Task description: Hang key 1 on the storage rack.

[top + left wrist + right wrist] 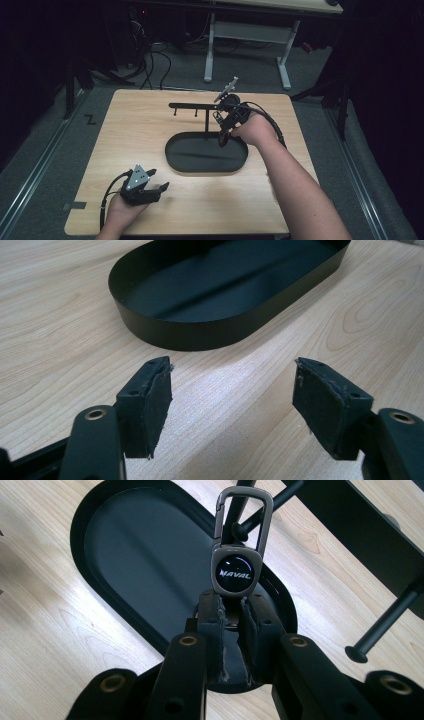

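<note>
High view: the right gripper [223, 136] is held over the black oval tray [175, 159], beside the hook stand [192, 106]; the left gripper [152, 186] rests nearer; left gripper view: jaws are spread wide, the tray ahead; right gripper view: a carabiner keychain [238, 555] marked NAVAL is clamped between closed jaws.

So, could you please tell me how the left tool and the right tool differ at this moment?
The left tool stands open with nothing between its pads, while the right tool is shut on a keyring. The left tool sits low near the table's near edge, short of the black tray; the right tool is held over the tray's far end, beside the hook stand. Both have black padded jaws and are hand-held.
</note>
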Motion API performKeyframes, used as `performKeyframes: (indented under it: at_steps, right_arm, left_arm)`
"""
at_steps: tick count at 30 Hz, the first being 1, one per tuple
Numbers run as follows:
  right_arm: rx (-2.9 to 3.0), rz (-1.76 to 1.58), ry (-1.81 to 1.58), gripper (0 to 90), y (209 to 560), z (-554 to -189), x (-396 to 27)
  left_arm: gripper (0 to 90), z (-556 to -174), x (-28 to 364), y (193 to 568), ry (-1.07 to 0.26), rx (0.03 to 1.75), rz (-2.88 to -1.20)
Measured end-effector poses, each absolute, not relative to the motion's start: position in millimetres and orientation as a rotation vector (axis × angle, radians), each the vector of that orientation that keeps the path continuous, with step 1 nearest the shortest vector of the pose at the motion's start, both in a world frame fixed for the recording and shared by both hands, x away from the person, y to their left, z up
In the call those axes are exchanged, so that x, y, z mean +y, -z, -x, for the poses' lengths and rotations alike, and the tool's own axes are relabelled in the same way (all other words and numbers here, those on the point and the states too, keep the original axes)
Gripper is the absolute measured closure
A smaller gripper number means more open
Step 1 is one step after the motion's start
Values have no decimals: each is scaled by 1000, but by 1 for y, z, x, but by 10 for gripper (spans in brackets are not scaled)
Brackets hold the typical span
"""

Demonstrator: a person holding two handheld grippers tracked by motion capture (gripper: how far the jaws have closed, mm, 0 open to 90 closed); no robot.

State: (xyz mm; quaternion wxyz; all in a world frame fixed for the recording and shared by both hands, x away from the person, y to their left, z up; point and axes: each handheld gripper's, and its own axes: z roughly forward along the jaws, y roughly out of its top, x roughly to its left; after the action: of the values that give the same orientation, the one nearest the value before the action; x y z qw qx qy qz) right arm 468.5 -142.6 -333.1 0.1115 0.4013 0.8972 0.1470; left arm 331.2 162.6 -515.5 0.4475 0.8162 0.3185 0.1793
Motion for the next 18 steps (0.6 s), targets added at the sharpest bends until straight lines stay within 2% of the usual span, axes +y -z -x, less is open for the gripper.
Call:
performKeyframes:
  at_steps: [18]
  right_arm:
    - [2609, -1228, -412, 801, 344, -476, -140]
  left_arm:
    - [324, -331, 162, 516, -436, 788, -2029]
